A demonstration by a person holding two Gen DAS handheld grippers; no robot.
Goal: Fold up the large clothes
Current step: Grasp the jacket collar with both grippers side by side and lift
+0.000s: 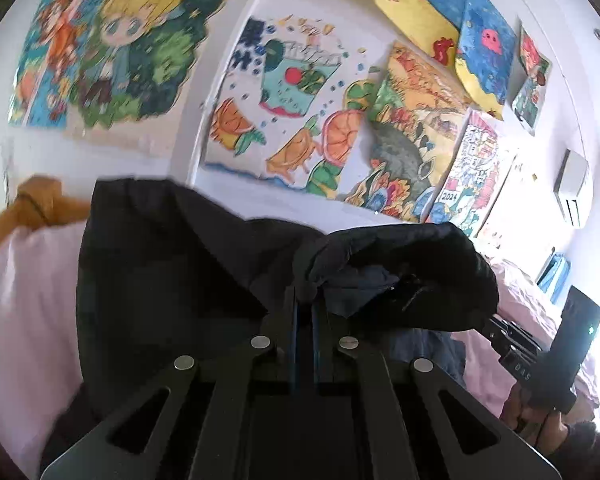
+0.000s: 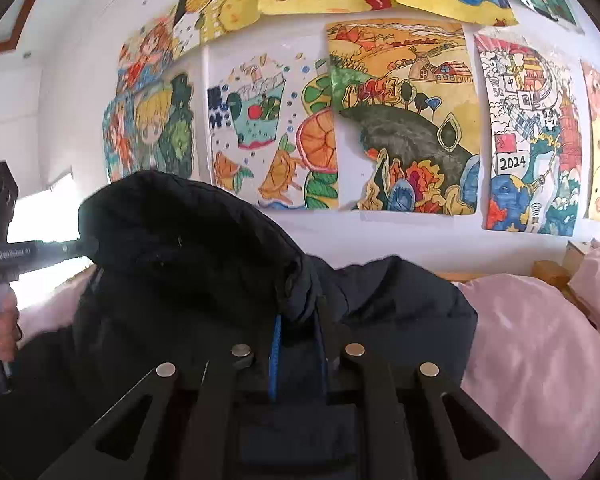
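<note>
Left claw (image 1: 304, 300) — pinched fully shut on a bunched fold of the dark jacket (image 1: 172, 260), angled slightly downward. Right claw (image 2: 300, 320) — nearly closed, clamped on a thick padded edge of the same jacket, likewise tilted down. Jacket lifted and draped off both claws, above the pink bedding (image 2: 532, 352). Drawings (image 2: 404, 120) on the far wall.

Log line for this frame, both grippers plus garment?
left gripper: shut on dark jacket | right gripper: shut on dark jacket | jacket lifted over pink bedding
</note>
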